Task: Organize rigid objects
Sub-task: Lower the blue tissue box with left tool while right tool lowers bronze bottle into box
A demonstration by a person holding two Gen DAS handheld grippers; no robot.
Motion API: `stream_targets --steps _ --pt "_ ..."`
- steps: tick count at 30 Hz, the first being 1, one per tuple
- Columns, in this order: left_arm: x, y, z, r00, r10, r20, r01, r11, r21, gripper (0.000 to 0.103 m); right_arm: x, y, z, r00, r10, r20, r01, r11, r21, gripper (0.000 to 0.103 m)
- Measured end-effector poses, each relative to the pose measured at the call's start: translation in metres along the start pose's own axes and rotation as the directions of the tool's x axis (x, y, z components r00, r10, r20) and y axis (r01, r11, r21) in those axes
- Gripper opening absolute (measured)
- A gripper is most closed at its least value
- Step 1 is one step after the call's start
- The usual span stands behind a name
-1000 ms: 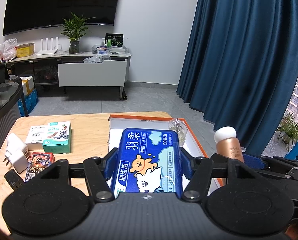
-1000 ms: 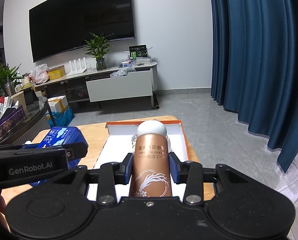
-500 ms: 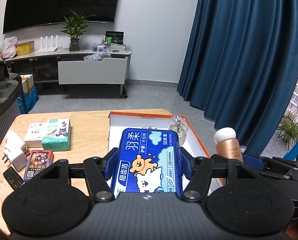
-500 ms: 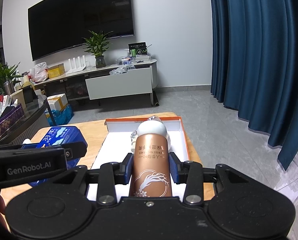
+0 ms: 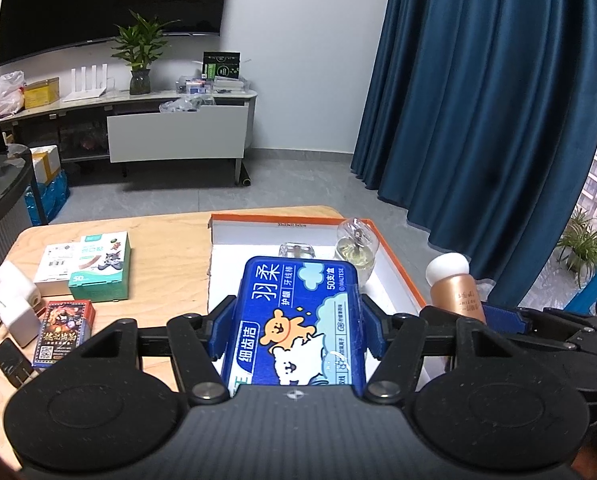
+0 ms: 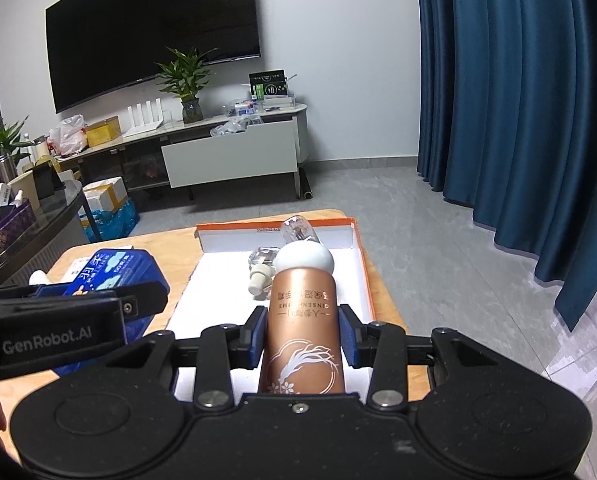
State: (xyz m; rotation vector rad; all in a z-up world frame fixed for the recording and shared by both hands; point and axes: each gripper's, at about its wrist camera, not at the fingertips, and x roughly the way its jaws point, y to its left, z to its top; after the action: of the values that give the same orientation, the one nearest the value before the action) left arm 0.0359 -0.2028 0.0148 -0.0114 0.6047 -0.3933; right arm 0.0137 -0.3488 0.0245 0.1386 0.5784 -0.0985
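1. both held things have edged forward and a little lower toward the orange-rimmed box (image 5: 398, 256) since the earlier frames; the right side shifted more, the left barely.
2. by my reading, both items are being brought over the box to be set down inside, with neither released yet.
3. left gripper (image 5: 294, 320) pinches the blue floss-pick case (image 5: 296, 320) by its long sides, over the box's near end.
4. right gripper (image 6: 301, 330) pinches the copper bottle (image 6: 301, 320) around its body, white cap (image 6: 304, 256) pointing forward over the box's white floor.
5. two clear glass bottles (image 5: 356, 246) already lie at the box's far end.
6. small cartons (image 5: 98, 268), a card pack and white plugs wait on the wooden surface (image 5: 158, 248) to the left.
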Motion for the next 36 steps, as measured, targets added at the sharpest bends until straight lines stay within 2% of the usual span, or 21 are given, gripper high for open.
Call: stream_targets --steps 14,36 --pt "0.030 0.001 0.001 0.998 -0.008 -0.057 0.009 1.000 0.010 0.064 0.033 -0.010 0.004 0.998 -0.009 -0.061 0.012 0.999 0.037 0.047" --pt "0.062 0.013 0.001 0.993 -0.001 -0.120 0.001 1.000 0.003 0.064 0.063 -0.005 0.011 0.994 -0.026 -0.103 0.027 1.000 0.011 0.047"
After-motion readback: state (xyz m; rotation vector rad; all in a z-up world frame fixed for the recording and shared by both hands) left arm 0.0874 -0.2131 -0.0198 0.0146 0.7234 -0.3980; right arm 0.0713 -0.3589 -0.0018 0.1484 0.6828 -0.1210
